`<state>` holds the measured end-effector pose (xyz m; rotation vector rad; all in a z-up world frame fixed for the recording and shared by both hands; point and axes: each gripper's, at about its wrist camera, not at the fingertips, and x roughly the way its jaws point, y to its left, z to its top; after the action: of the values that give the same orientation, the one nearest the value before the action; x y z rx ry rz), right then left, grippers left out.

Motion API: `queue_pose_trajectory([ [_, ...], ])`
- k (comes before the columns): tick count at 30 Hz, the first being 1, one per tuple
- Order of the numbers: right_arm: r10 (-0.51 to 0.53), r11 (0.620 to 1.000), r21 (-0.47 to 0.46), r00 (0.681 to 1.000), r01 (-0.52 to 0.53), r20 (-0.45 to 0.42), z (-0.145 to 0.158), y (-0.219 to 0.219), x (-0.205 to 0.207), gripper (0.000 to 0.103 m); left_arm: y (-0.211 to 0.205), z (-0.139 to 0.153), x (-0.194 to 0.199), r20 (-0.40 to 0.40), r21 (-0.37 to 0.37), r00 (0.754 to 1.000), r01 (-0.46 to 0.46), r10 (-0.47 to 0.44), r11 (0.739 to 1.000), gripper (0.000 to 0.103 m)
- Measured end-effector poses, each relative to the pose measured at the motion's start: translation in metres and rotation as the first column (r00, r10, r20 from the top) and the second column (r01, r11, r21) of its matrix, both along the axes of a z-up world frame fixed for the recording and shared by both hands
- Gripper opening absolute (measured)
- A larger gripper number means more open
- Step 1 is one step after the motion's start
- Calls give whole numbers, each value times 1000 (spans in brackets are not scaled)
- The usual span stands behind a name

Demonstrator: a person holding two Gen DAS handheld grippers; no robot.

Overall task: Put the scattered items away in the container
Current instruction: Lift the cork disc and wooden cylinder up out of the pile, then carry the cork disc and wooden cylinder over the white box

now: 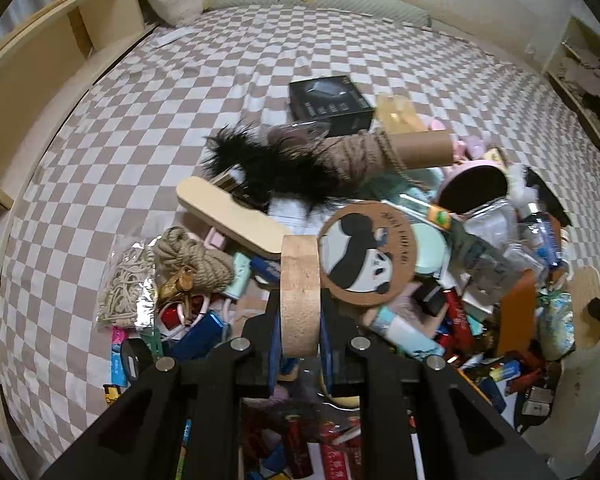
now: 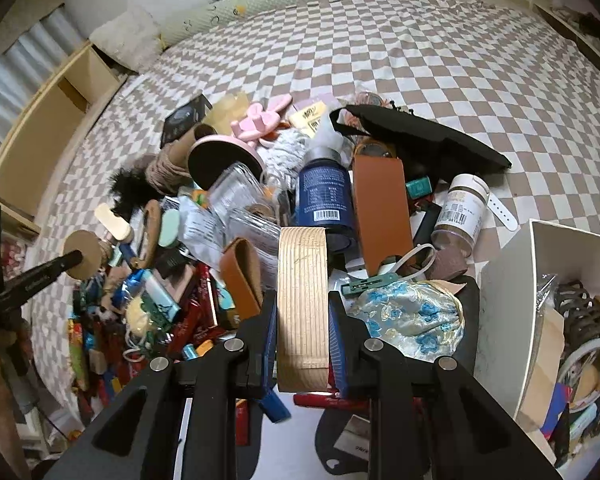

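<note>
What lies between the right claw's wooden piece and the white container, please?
In the right wrist view, a blue-flowered fabric pouch lies between the wooden piece and the white container.

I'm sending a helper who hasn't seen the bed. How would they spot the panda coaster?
On the checkered bed, look at the clutter pile near its front edge. Just below the black feather tuft and beside the pale wooden paddle lies the panda coaster: the only flat round cork disc printed with a black-and-white panda face.

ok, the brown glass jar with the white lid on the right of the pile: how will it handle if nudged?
The jar lies tilted on clutter, so it likely rolls or slides. Round glass: probably slippery and breakable. It looks mostly full, so fairly heavy for its size.
</note>
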<state>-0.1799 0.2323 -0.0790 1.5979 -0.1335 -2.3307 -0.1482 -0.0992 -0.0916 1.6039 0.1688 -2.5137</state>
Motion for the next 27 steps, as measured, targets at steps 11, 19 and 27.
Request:
queue_pose_trajectory([
  [11, -29, 997, -69, 999, 26, -37, 23, 9, 10, 24, 32, 30, 4, -69, 40, 996, 59, -56, 997, 17],
  [19, -68, 993, -99, 995, 60, -79, 40, 27, 16, 25, 48, 49, 5, -132, 89, 988, 93, -80, 992, 17],
  [27, -105, 994, -47, 984, 100, -141, 54, 52, 21, 24, 77, 59, 1, -168, 114, 977, 151, -131, 982, 17],
])
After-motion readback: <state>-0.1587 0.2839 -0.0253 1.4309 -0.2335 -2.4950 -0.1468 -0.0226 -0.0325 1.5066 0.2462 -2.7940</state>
